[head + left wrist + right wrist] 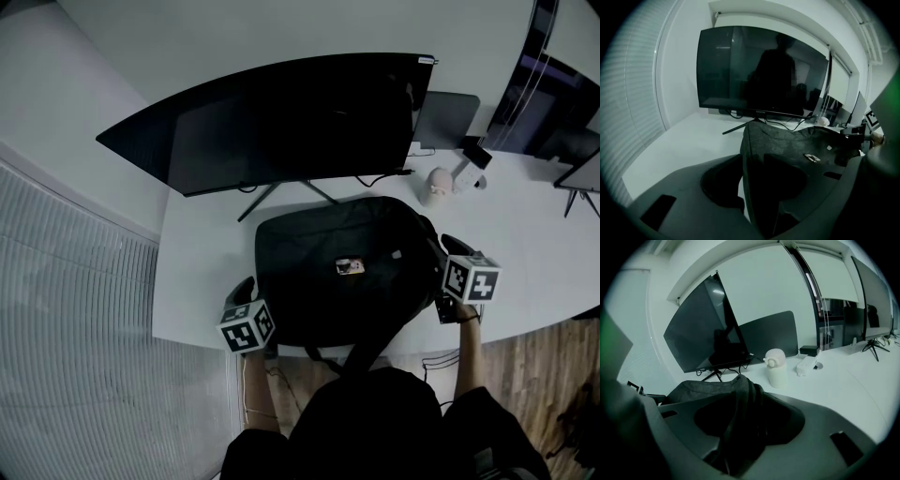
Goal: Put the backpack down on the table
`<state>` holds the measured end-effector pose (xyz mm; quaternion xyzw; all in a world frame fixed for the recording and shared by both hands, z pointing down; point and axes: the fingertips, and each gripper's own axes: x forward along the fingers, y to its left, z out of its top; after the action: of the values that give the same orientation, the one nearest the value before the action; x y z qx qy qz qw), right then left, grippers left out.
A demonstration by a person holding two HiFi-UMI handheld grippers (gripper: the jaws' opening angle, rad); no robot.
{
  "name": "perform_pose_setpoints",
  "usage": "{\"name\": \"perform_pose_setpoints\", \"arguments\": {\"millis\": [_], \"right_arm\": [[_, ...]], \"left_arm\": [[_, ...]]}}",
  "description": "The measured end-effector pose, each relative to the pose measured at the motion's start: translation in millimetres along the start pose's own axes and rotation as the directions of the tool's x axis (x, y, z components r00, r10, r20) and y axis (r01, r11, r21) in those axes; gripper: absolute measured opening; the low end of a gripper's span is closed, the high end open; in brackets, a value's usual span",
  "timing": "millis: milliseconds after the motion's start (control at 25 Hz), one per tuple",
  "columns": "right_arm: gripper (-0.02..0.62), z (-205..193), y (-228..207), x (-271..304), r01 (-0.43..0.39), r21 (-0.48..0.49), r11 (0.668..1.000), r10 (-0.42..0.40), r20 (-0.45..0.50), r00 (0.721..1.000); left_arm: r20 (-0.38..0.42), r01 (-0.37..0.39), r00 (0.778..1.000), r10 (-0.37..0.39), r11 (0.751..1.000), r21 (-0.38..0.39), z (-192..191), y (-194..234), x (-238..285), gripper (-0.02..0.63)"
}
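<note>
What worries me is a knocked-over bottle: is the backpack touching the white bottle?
Apart. The head view shows a strip of bare table between the backpack and the white bottle.

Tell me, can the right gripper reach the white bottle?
Probably yes, but not yet. The right gripper has the backpack pinched in its jaws. Beyond that, only bare table lies before the bottle, so it likely could once it lets go.
</note>
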<state>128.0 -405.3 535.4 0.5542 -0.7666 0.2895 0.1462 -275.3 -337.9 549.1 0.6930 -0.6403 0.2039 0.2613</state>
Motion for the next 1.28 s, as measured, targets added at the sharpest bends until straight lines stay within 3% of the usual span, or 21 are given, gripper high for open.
{"name": "perform_pose_setpoints", "arguments": {"millis": [200,600,1280], "right_arm": [[0.084,10,6,-14,0.011,-0.042,0.999,-0.009,0.053,0.999],[0.020,41,40,-45,-0.059,-0.115,0.992,0.079,0.177,0.981],[0.014,89,88,-106,-0.184,-0.235,0.954,0.269,0.411,0.871]], "left_arm": [[0.077,-0.032,0.997,0.028,0.998,0.058,8,-3,-20,0.049],[0.194,0.011,0.980,-0.035,0.992,0.126,33,-24,-58,0.017],[0.420,0.060,0.900,-0.117,0.987,0.146,72,-39,-121,0.015]]}}
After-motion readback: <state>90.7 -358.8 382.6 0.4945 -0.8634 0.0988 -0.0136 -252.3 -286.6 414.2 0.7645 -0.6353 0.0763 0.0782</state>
